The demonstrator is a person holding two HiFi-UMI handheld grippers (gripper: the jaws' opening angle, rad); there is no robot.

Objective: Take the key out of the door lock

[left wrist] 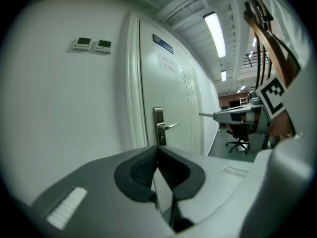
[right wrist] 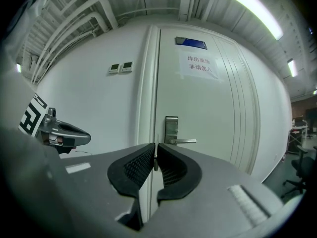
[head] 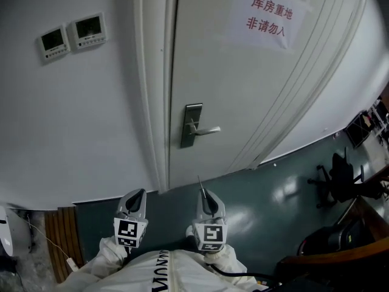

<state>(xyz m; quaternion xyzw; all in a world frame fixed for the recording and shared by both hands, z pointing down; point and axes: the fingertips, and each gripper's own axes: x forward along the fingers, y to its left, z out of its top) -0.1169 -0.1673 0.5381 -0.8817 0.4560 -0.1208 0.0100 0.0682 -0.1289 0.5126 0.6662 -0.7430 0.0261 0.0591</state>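
Note:
The white door (head: 243,84) carries a steel lock plate (head: 191,125) with a lever handle (head: 206,130); no key shows in it. Both grippers are held low, well back from the door. My right gripper (head: 204,193) is shut on a thin metal key (head: 200,182) that sticks out past its tip. In the right gripper view the key (right wrist: 155,155) is pinched between the ribbed pads, with the lock plate (right wrist: 171,130) straight beyond. My left gripper (head: 137,194) is beside it, jaws together and nothing between them (left wrist: 157,150). The left gripper view shows the key (left wrist: 205,114) from the side.
Two wall control panels (head: 72,35) hang left of the door frame. A paper sign (head: 267,14) with red characters is on the door. An office chair (head: 340,178) and desks stand at the right. A slatted wooden panel (head: 61,236) and a cable lie at the lower left.

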